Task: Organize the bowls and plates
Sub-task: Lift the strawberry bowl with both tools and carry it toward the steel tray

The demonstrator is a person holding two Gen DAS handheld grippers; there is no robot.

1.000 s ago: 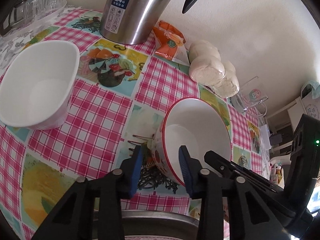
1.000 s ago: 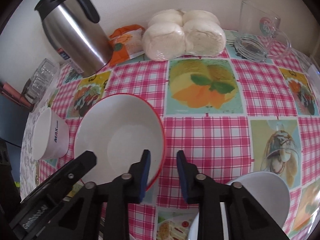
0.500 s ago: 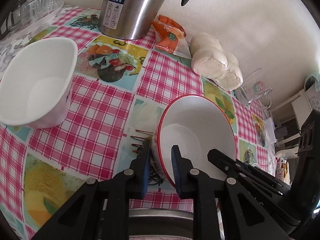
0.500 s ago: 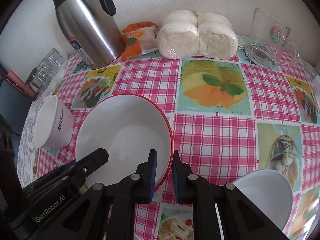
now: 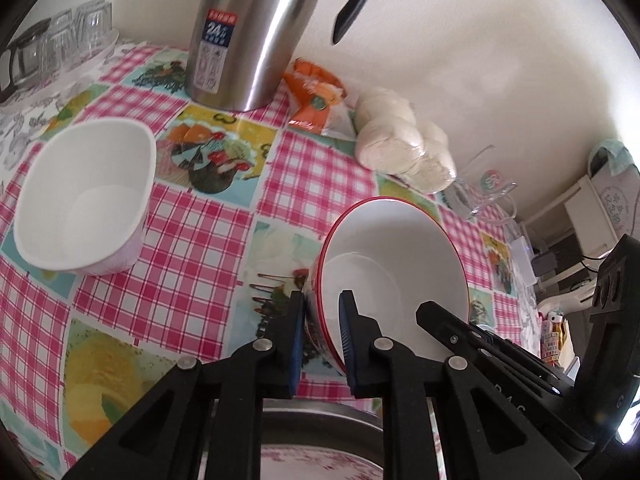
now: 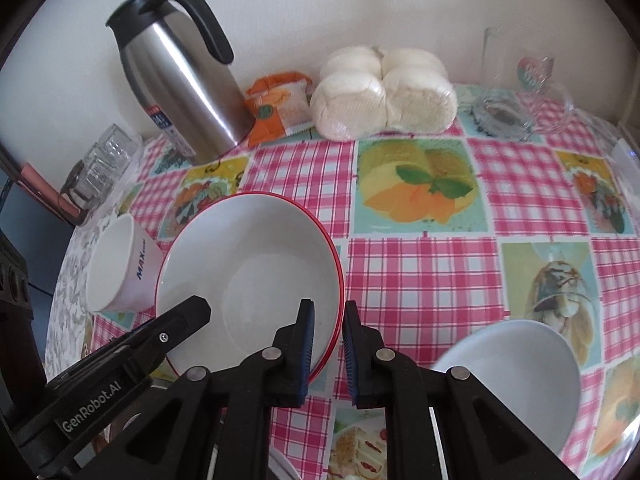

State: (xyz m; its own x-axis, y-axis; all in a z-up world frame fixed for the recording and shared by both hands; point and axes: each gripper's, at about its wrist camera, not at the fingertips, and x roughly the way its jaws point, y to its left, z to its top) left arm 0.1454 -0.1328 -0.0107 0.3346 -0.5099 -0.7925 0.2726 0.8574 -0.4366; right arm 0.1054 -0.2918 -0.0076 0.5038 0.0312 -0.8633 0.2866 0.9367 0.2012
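Now both grippers, L (image 5: pixel 322 320) & R (image 6: pixel 328 334), jaws pinching red-rimmed bowl (image 6: pixel 248 276) rim; earlier spread.

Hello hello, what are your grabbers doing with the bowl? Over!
Left gripper closing, right gripper shut, both clamping the red-rimmed white bowl. White square bowl close by.
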